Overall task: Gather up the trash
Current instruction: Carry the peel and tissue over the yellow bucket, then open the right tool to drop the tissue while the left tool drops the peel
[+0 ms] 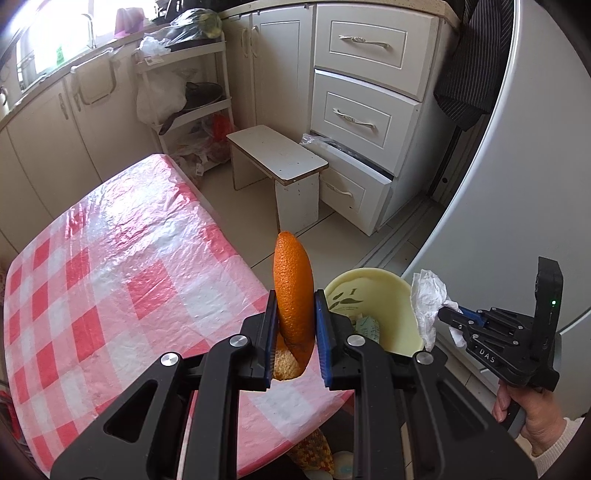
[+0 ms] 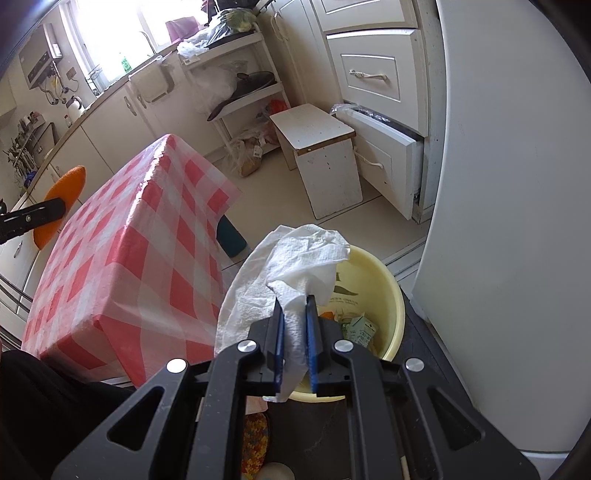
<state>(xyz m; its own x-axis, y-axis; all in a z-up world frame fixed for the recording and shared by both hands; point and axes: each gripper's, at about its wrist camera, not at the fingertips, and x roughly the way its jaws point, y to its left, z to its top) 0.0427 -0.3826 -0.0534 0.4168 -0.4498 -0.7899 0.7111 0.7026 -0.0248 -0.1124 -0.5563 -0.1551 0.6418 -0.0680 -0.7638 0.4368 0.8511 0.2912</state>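
Beside checkered table [image 2: 122,240], yellow bin [image 2: 373,280] of scraps; left tongs [image 1: 295,325] clamping orange peel [image 1: 293,291], right tongs [image 2: 294,328] clamping tissue [image 2: 295,266].

Table [image 1: 110,258] under red-white checked cloth, plastic film over it. White stool [image 1: 277,158] stood on tiled floor, just beside drawer stack [image 1: 365,110]; bottom drawer [image 2: 384,158] was pulled open, upper ones shut. White shelf rack [image 1: 184,92] against cabinets held plastic bags and dark pan [image 2: 255,81]. Striped dark cloth [image 1: 469,74] hung beside fridge [image 2: 509,221]. Bright window [image 2: 107,33] above counter.
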